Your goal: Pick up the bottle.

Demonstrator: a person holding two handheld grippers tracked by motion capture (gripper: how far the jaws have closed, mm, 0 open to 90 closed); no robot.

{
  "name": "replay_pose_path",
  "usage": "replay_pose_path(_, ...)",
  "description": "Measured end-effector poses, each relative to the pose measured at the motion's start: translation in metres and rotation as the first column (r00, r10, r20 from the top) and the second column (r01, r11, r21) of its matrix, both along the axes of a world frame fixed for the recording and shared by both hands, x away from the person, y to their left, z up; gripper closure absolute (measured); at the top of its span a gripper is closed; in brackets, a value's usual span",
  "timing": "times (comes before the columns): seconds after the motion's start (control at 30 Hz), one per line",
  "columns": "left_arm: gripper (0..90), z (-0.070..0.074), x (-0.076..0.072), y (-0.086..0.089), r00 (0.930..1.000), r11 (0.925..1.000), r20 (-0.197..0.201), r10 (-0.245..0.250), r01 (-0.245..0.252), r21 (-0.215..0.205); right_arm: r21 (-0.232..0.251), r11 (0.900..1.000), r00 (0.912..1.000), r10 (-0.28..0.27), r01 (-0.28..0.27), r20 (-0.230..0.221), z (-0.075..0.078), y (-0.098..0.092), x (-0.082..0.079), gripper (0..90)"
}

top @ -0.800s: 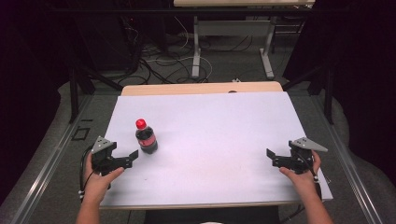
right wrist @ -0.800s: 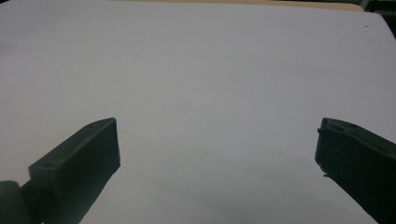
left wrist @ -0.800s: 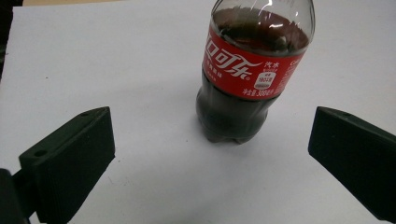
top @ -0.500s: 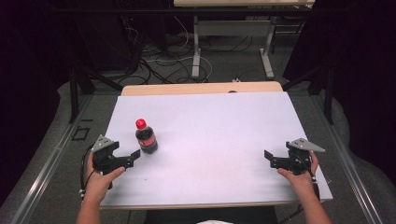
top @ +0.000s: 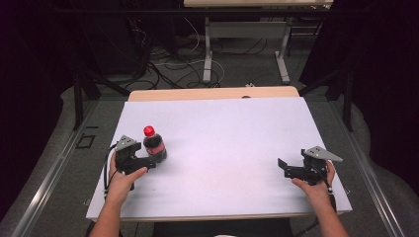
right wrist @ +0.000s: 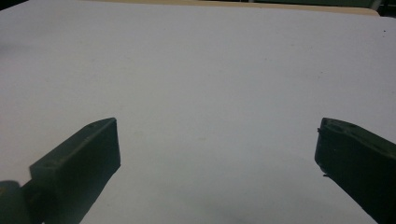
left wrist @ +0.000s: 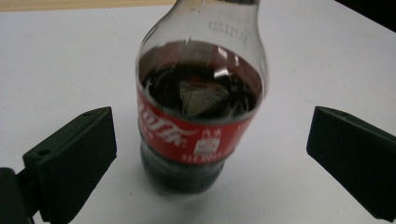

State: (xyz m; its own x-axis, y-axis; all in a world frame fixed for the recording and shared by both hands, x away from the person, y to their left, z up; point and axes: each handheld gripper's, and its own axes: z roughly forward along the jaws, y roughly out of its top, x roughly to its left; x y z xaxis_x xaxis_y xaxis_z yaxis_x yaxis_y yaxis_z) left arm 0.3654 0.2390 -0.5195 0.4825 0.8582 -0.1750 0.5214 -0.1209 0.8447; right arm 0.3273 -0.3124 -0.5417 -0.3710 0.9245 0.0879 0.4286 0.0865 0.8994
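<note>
A small cola bottle (top: pixel 154 145) with a red cap and red label stands upright on the white table (top: pixel 227 143), left of centre. My left gripper (top: pixel 148 161) is open right at the bottle's near side. In the left gripper view the bottle (left wrist: pixel 198 107) stands between and just beyond the two spread jaws, neither jaw touching it. My right gripper (top: pixel 285 169) is open near the table's right front edge, pointing left. Bare white tabletop (right wrist: pixel 210 93) lies between its jaws in the right gripper view.
A wooden strip (top: pixel 212 94) runs along the table's far edge. Beyond it, on the floor, are cables (top: pixel 168 59) and the metal legs of another table (top: pixel 207 49). Dark curtains close in both sides.
My left gripper has moved forward and right up to the bottle. The right gripper has drifted slightly left and toward the front edge. The bottle has not moved.
</note>
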Motion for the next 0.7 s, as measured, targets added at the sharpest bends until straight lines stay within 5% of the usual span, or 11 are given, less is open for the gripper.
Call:
replay_pose_path(0.27, 9.6, -0.004, 0.021, -0.003, 0.9999, 0.9998, 0.001, 0.015, -0.015, -0.014, -0.001, 1.0, 0.9996, 0.003, -0.003, -0.027, -0.001, 0.002, 0.001, 0.0)
replay_pose_path(0.7, 24.5, -0.013, 0.024, -0.014, 0.9996, 0.9958, 0.024, 0.014, -0.016, 0.09, 0.004, 1.0, 0.9998, 0.009, -0.009, -0.018, -0.004, 0.005, 0.003, 0.1)
